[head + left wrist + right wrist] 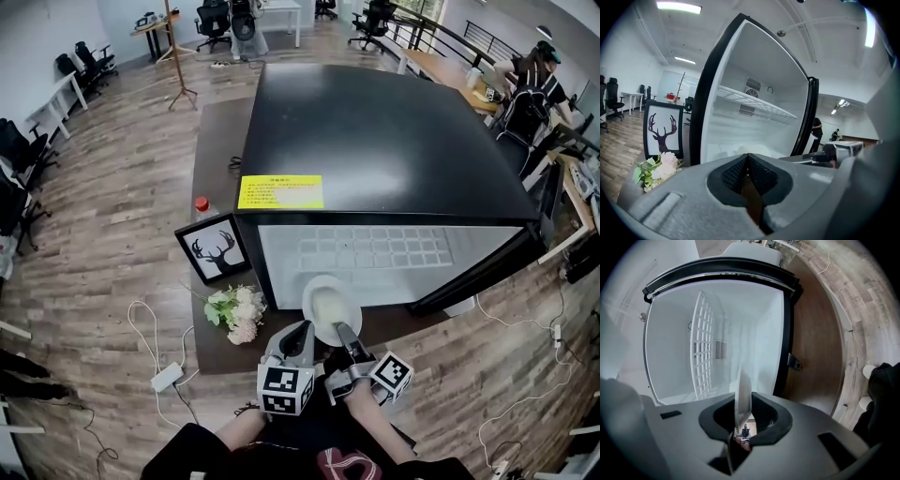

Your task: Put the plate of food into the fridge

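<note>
Two tongs are in my hands, and in the head view both are low in front of the open fridge (394, 141). My right tongs (343, 334) reach forward and grasp the near rim of the white plate (328, 302). The plate hangs at the mouth of the fridge, above the low brown platform (214, 159) and just before the white inside. Something pale lies on the plate; what food it is I cannot tell. My left tongs (302, 332) are just beside the plate's left edge, and from here I cannot say if they touch it. The fridge door (487, 272) stands open at the right. A framed deer picture (213, 248) and a bunch of flowers (236, 312) are to the left of the fridge, apart from the plate.

In the left gripper view my left tongs (748, 172) are clenched together with nothing between them. Beyond them I see the white inside of the fridge and one wire shelf (757, 102).

In the right gripper view my right tongs (740, 420) are closed on the plate's rim. The plate (742, 390) shows edge-on and points into the fridge.

By my judgement the first part is done: the door is open and the plate is at the opening. What is left is to carry the plate inside, set it down on the shelf or the floor of the fridge, release it and draw the tongs out.
</note>
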